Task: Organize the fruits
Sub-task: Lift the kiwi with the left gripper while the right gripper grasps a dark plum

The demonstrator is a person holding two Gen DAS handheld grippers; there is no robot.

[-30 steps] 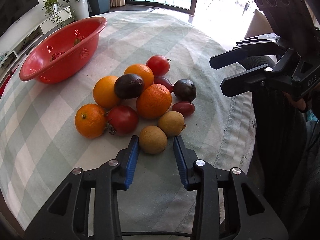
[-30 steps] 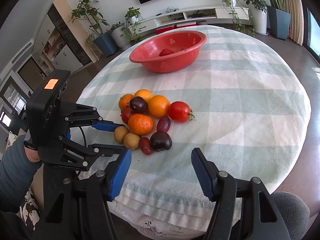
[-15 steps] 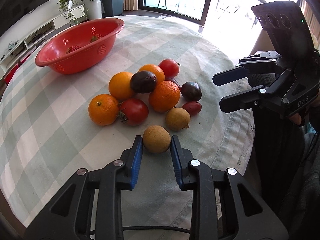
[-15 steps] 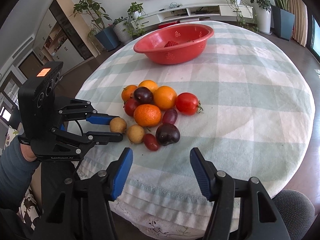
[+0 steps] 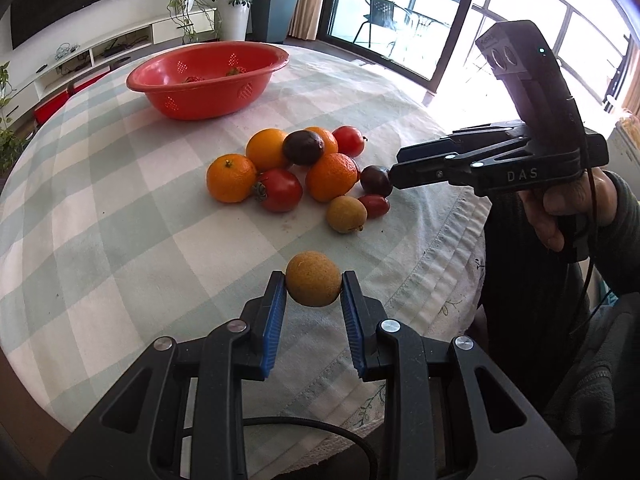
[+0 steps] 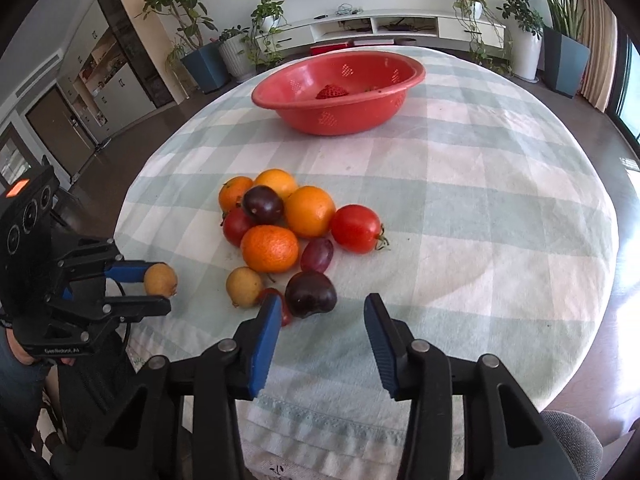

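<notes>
My left gripper [image 5: 313, 286] is shut on a round tan fruit [image 5: 313, 278] and holds it just above the checked cloth, apart from the pile; the right wrist view shows that fruit [image 6: 160, 279] at the left. The pile holds oranges [image 5: 331, 178], tomatoes [image 5: 280, 190], a second tan fruit [image 5: 346, 214] and dark plums. My right gripper [image 6: 322, 306] is closing, with the nearest dark plum [image 6: 310, 294] lying between its fingertips, close to the left pad; the pads do not press it. In the left wrist view the right gripper [image 5: 396, 168] reaches that plum [image 5: 376, 180].
A red perforated basket [image 6: 340, 116] with strawberries [image 6: 331, 91] stands at the far side of the round table [image 6: 500, 200]. The cloth's hem [image 5: 440, 240] hangs over the near edge. A person's hand [image 5: 560, 208] holds the right gripper.
The left gripper shut on the tan fruit and drew it back from the pile, slightly up. The right gripper's jaws narrowed and it came in around the dark plum.
</notes>
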